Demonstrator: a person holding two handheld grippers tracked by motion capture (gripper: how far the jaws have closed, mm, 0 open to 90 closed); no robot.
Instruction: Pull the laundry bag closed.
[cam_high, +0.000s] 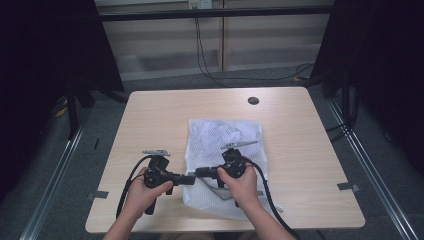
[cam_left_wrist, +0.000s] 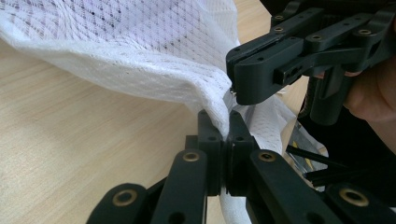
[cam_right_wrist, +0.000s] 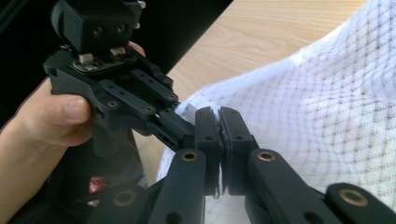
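both forearms come in from the near edge of the table (cam_high: 150, 107), hands wrapped around the handles and turned inward so the two tools point at each other over the near left corner of a white mesh bag (cam_high: 227, 137). the left hand (cam_high: 142, 192) holds the left tongs (cam_high: 191, 180) roughly level, aimed to the person's right; the right hand (cam_high: 245, 182) holds the right tongs (cam_high: 199, 173) aimed left, so their tips almost meet. in the left gripper view the left tongs (cam_left_wrist: 227, 123) are pressed together with a fold of the white mesh bag (cam_left_wrist: 140, 51) pinched between them, the cloth rising from the tips and draping away over the wood. the right tongs (cam_left_wrist: 236, 91) sit just above and beside that spot, touching the same edge of cloth. in the right gripper view the right tongs (cam_right_wrist: 218, 122) are closed to a thin slit on the hem of the white mesh bag (cam_right_wrist: 327, 107), with the left tongs (cam_right_wrist: 184, 127) right against them. the bag lies flat on the middle of the table, its near left corner lifted between the two tools.
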